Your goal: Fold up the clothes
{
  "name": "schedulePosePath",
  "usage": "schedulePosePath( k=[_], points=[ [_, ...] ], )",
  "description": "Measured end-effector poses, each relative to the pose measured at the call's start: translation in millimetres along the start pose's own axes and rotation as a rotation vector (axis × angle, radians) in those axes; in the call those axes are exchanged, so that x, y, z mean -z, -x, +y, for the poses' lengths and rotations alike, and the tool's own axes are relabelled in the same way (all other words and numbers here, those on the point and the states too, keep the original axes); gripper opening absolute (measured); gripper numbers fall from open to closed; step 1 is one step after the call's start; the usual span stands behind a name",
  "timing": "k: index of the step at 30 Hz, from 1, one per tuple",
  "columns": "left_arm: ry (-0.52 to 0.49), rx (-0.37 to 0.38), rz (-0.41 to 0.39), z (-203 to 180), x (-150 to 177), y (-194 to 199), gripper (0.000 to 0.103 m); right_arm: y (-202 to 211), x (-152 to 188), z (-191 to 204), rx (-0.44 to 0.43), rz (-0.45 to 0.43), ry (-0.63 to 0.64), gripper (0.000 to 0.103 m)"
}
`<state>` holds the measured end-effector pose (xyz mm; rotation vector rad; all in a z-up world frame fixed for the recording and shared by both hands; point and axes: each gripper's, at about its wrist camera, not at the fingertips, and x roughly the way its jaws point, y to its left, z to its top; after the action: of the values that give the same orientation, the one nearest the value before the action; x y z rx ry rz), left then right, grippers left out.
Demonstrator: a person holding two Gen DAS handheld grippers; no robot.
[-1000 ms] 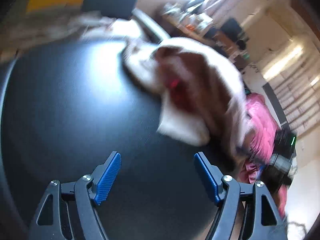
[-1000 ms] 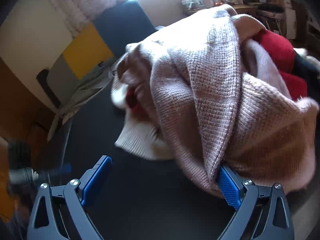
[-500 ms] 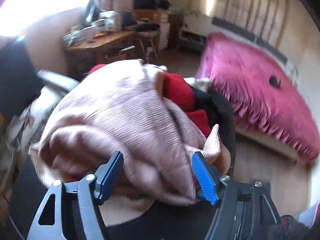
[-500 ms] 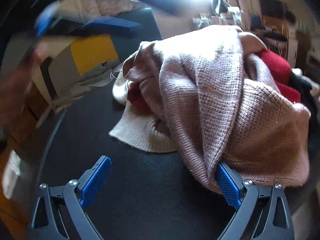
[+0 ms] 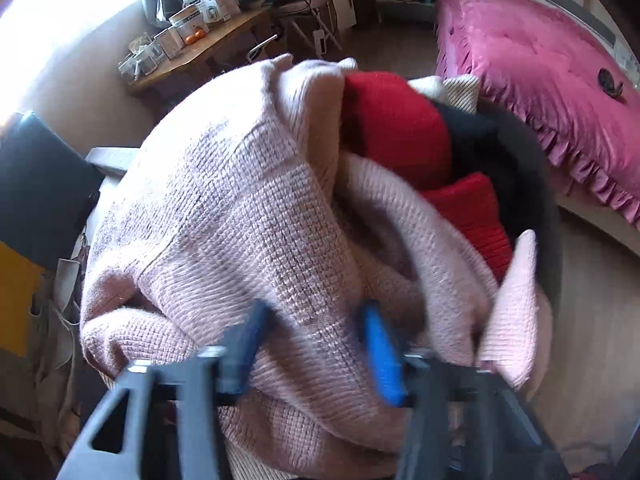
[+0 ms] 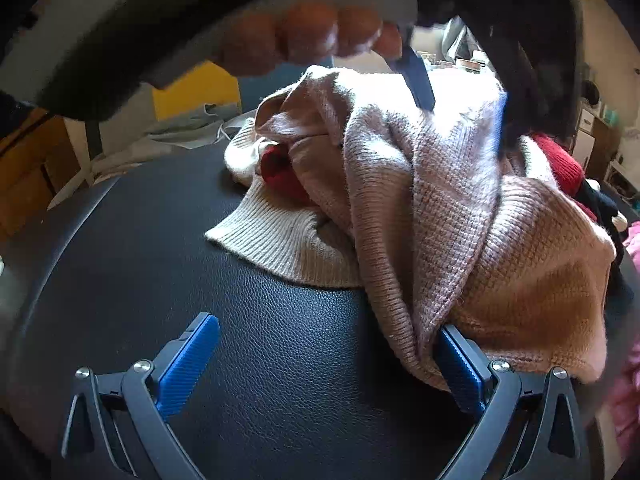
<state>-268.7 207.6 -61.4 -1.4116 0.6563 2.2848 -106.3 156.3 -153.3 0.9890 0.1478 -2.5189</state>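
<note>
Closing blurred on the pink sweater (image 5: 248,216), my left claw (image 5: 316,344) hides its pad contact. My right claw (image 6: 320,360) gapes, sweater covering one pad.

A heap of clothes (image 6: 440,216) lies on the tabletop (image 6: 280,340) toward its right edge. A sweater (image 5: 240,220) lies on top of the heap; a ribbed hem (image 6: 280,236) spreads from under it onto the tabletop. A bed (image 5: 540,80) stands beyond the right edge, a desk (image 5: 208,52) behind the heap.
</note>
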Motion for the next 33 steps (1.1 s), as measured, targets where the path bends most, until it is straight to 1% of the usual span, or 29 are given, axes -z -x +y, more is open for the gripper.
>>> schedulePosePath(
  k=[1, 2, 4, 7, 9, 13, 14, 17, 19, 21, 24, 26, 29, 31, 33],
  points=[
    [0.018, 0.015, -0.004, 2.5, 2.9, -1.2, 0.020, 1.4, 0.0, 0.1, 0.003, -0.003, -0.001, 0.103],
    [0.061, 0.050, -0.020, 9.9, 7.4, 0.3, 0.013, 4.3, 0.1, 0.1, 0.008, -0.009, -0.001, 0.103],
    [0.139, 0.123, -0.055, 26.4, 17.1, 4.4, 0.009, 9.5, 0.0, -0.3, 0.014, -0.018, -0.002, 0.103],
    [0.279, 0.213, -0.100, 54.3, 35.9, 12.9, 0.008, 21.3, 0.0, -2.4, 0.022, -0.032, -0.023, 0.103],
    [0.341, 0.233, -0.142, 69.6, 50.6, 23.1, 0.007, 31.5, 0.3, -4.5, 0.013, -0.044, -0.047, 0.103],
    [0.438, 0.242, -0.231, 101.7, 88.1, 50.0, 0.007, 59.6, -2.7, -18.7, -0.017, -0.084, -0.130, 0.103],
    [0.469, 0.238, -0.255, 112.5, 99.7, 58.0, 0.007, 66.8, -4.2, -23.8, -0.025, -0.095, -0.156, 0.103],
    [0.589, 0.278, -0.306, 145.0, 139.5, 77.0, 0.007, 84.3, -9.5, -42.2, -0.045, -0.122, -0.245, 0.103],
    [0.625, 0.274, -0.325, 162.9, 166.2, 87.8, 0.007, 89.6, -13.1, -48.6, -0.047, -0.124, -0.280, 0.103],
    [0.642, 0.274, -0.323, 171.8, 200.8, 97.9, 0.007, 91.0, -13.8, -50.9, -0.068, -0.115, -0.317, 0.103],
    [0.674, 0.266, -0.295, 174.8, 252.7, 104.9, 0.007, 87.6, -9.6, -45.4, -0.087, -0.082, -0.372, 0.103],
    [0.695, 0.257, -0.274, 174.6, 287.3, 108.7, 0.007, 82.6, -3.8, -34.4, -0.117, -0.056, -0.411, 0.103],
    [0.736, 0.273, -0.238, 172.2, 334.8, 103.9, 0.006, 74.9, 2.8, -13.9, -0.149, -0.011, -0.446, 0.103],
    [0.764, 0.283, -0.224, 169.3, 363.0, 103.8, 0.006, 67.5, 7.7, 1.7, -0.178, 0.032, -0.462, 0.103],
    [0.781, 0.278, -0.215, 163.4, 385.6, 104.2, 0.006, 62.4, 12.6, 16.6, -0.190, 0.075, -0.467, 0.103]
  ],
)
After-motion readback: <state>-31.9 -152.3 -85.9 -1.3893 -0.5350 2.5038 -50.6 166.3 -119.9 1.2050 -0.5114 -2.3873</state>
